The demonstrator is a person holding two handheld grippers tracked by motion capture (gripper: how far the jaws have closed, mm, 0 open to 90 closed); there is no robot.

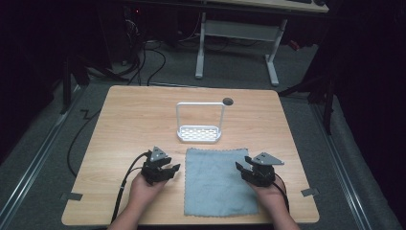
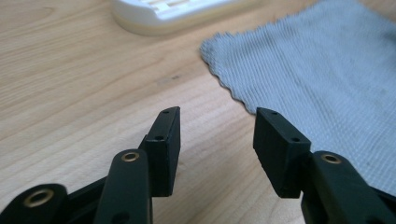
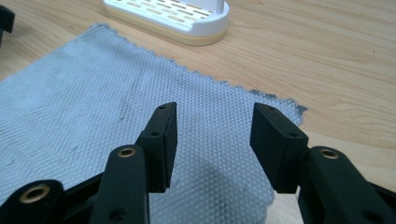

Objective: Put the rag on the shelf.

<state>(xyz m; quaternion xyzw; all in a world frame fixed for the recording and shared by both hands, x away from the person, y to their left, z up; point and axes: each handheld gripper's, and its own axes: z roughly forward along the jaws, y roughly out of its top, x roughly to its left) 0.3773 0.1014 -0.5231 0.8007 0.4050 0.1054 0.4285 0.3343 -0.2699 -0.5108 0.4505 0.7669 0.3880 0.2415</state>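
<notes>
Grey cloth (image 1: 218, 182) flat on wooden surface (image 1: 134, 120), white rack (image 1: 199, 132) just behind it, left tongs (image 1: 168, 168) and right tongs (image 1: 242, 165) wide apart, holding nothing, one at each side

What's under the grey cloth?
The square grey woven cloth lies flat on the light wooden table, so table is under it. Anything thin beneath would be covered; no bump shows.
</notes>
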